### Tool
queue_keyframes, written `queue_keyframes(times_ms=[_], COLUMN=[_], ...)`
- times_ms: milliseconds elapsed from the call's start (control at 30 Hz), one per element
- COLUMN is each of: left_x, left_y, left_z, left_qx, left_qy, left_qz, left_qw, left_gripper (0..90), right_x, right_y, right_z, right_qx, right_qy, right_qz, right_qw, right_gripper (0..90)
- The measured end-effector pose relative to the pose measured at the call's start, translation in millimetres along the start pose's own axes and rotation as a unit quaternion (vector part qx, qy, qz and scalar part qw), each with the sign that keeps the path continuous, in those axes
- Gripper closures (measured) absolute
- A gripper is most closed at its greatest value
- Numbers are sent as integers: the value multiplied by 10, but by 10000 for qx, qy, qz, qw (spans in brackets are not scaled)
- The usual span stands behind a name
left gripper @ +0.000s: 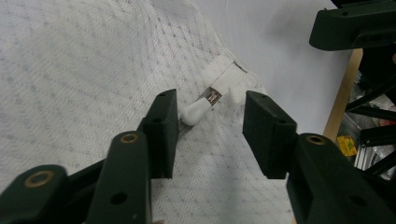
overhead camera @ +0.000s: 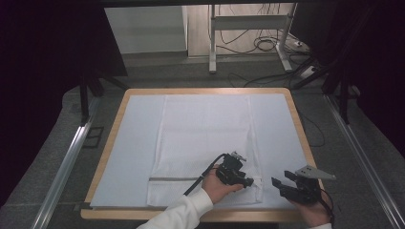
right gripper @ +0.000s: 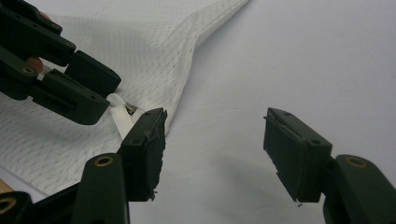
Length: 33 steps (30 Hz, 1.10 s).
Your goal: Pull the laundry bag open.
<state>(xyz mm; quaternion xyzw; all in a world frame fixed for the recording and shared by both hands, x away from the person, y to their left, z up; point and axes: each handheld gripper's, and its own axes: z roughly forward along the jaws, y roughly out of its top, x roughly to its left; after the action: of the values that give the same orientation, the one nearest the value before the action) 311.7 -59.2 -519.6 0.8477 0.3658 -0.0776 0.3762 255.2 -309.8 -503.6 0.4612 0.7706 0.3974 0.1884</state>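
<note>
In the high view, the zipper pull is too small to be made out, and the near right corner of the white mesh bag is covered by the left gripper and its hand. The right hand is cut off by the bottom edge. In the left gripper view, the pull is partly hidden behind one jaw, so contact cannot be judged. In the right gripper view, the white strap, possibly a fabric tab, is overlapped by a jaw.
</note>
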Motion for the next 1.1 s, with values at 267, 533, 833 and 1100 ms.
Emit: queue_keyframes(times_ms=[267,533,833,1100], left_x=[-18,-2,-50,-84], left_y=[5,13,17,21], left_z=[18,34,58,91], left_qx=[-18,-82,-76,-104], left_qy=[-64,7,135,322], left_qz=[-52,-81,34,150], left_qw=[10000,9999,9999,9993], left_gripper=[615,724,744,795], right_x=[-9,-6,-6,-8], right_y=[6,9,10,12], right_z=[-13,-14,-14,-16], right_qx=[-41,-47,-52,-63], right_qy=[-37,-80,-87,-98], right_qz=[18,-13,-16,-22], right_qw=[10000,10000,9999,9999], right_gripper=[385,385,385,385])
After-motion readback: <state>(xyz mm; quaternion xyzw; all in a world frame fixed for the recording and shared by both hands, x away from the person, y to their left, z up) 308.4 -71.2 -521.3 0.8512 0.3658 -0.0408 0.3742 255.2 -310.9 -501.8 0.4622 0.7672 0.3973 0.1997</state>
